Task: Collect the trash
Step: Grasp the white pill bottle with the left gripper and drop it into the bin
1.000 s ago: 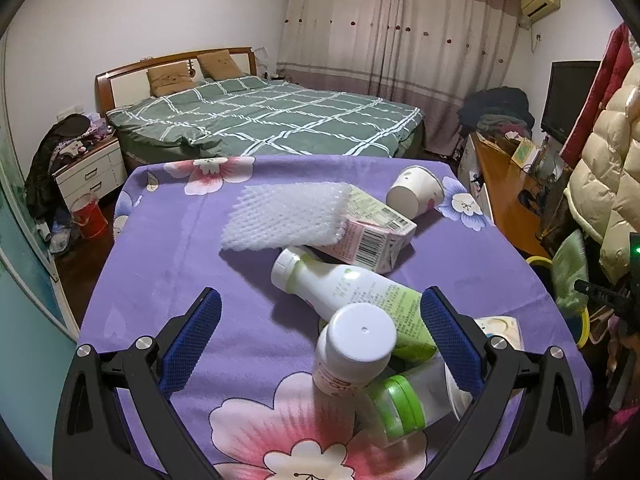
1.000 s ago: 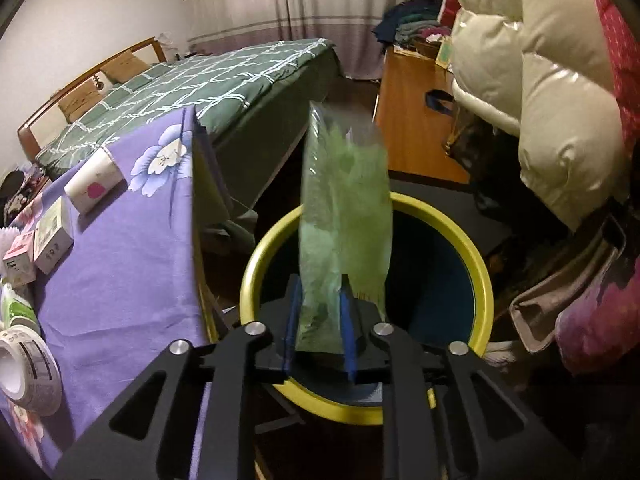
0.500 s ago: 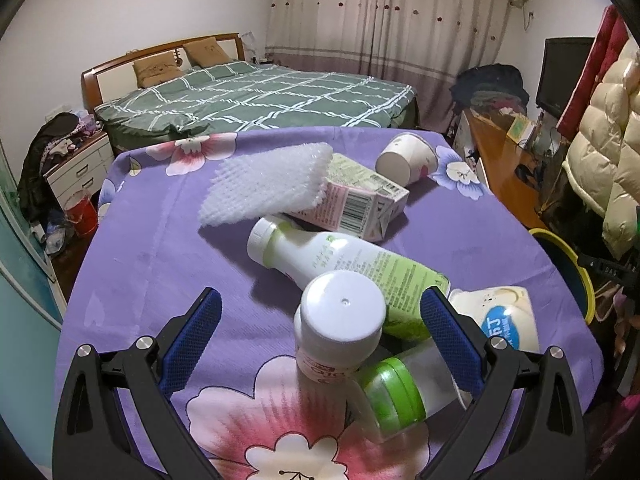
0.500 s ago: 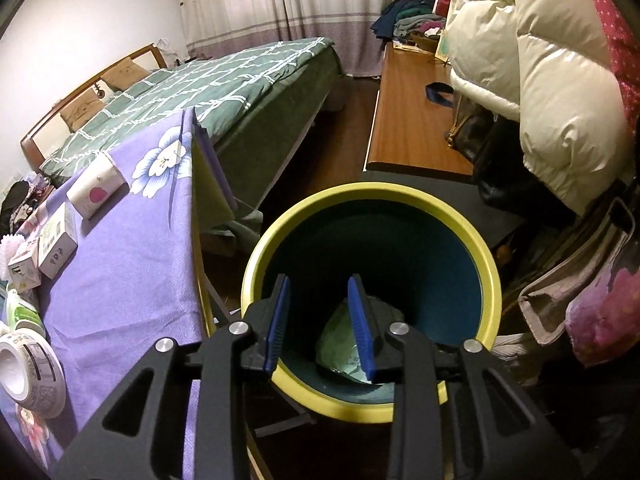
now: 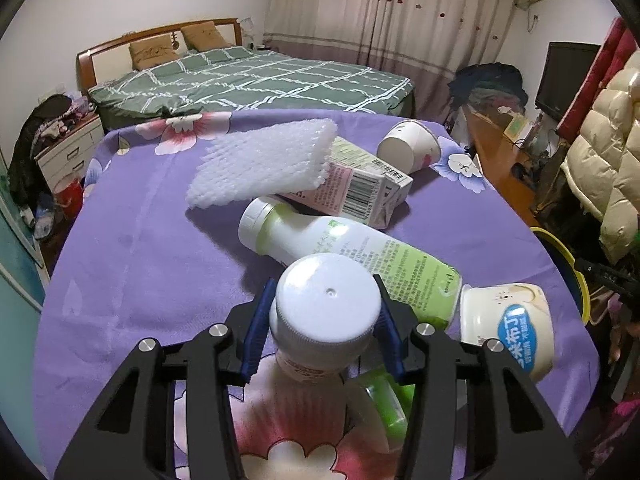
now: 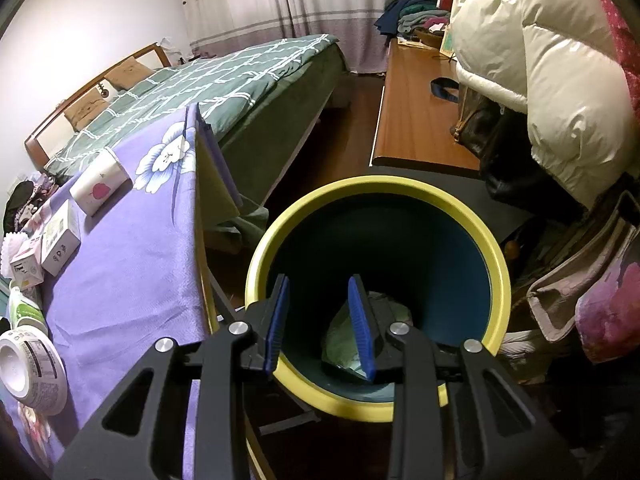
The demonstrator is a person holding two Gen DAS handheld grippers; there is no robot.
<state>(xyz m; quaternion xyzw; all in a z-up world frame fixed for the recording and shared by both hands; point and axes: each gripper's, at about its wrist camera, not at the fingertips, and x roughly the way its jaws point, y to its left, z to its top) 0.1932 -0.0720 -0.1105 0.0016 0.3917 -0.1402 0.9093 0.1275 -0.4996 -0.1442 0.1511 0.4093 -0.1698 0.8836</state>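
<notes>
On the purple flowered tablecloth [image 5: 132, 248] stands a small bottle with a wide white cap [image 5: 326, 304]. My left gripper [image 5: 323, 286] is closing on it, and both blue pads press against the cap's sides. Behind it lie a green-labelled bottle [image 5: 360, 252], a pink carton [image 5: 360, 188], white foam netting [image 5: 260, 164] and a paper cup [image 5: 408, 148]. My right gripper [image 6: 319, 284] hangs open over the yellow-rimmed bin [image 6: 400, 184] with nothing between its fingers. A crumpled green bag [image 6: 384, 316] lies at the bin's bottom.
A pudding cup [image 5: 508, 324] and a green-capped bottle [image 5: 384, 396] lie by the left gripper. The bin stands off the table's right edge, beside a wooden desk [image 6: 416, 120] and hanging padded coats [image 6: 560, 80]. A bed [image 5: 248, 80] lies beyond the table.
The left jaws swung in from wide apart onto the white-capped bottle as the gripper sank toward it. The right gripper let go of the green bag, which dropped into the bin.
</notes>
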